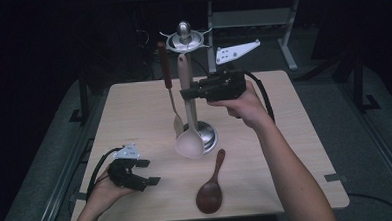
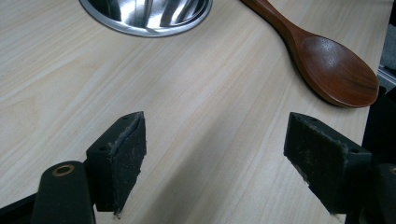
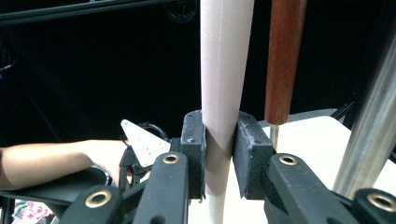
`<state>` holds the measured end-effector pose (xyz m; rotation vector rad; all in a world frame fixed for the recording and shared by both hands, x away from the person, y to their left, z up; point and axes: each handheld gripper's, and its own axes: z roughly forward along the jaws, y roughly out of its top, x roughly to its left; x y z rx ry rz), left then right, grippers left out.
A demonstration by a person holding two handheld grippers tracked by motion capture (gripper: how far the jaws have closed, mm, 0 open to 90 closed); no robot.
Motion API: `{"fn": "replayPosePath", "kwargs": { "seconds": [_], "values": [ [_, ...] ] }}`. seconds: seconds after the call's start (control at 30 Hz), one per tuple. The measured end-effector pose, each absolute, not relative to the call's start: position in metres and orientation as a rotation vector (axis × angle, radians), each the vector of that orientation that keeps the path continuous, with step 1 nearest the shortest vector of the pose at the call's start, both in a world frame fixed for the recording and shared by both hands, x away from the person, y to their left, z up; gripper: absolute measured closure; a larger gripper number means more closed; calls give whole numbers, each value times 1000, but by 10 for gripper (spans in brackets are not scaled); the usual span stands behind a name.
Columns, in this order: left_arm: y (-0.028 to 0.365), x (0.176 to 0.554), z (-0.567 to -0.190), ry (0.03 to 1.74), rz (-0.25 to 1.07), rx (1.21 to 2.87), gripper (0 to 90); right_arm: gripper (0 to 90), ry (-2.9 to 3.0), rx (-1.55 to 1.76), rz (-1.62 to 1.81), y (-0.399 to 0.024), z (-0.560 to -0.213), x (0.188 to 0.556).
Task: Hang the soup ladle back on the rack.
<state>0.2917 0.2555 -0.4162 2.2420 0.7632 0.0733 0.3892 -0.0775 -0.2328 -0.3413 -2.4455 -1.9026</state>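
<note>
Nearest to us, our left gripper [image 1: 145, 171] rests low over the table [image 1: 134, 123] at its near left corner, its 2 jaws standing wide apart with nothing but bare wood between them. In the left gripper view a dark brown wooden spoon [image 2: 327, 60] lies flat on the table ahead and to the right, bowl toward us, apart from both jaws. Past it sits the round steel base [image 1: 207, 135] of the utensil stand [image 1: 184, 38]. Farther on, our right gripper [image 1: 189, 93] is clamped on the handle of the pale ladle [image 1: 189, 141], its 2 pads pressing either side of the handle in the right gripper view. The ladle hangs upright in front of the stand's pole, its bowl low beside the base. Just to its left hangs a spatula [image 1: 168, 81] with a reddish-brown handle, apart from the gripper.
</note>
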Motion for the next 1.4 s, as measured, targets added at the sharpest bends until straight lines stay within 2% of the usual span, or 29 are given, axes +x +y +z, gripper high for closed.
{"fn": "replayPosePath", "kwargs": {
  "seconds": [0.8, 1.07, 1.4],
  "values": [
    [253, 292, -419, 762, 50, 2258, 209, 700, -2383, -531, -1954, -82, -241, 398],
    [254, 292, -419, 774, 55, 2255, 209, 500, -2468, -582, -2005, -90, -243, 384],
    [255, 292, -416, 771, 56, 2265, 234, 433, -2510, -650, -2005, -116, -263, 372]
  ]
}}
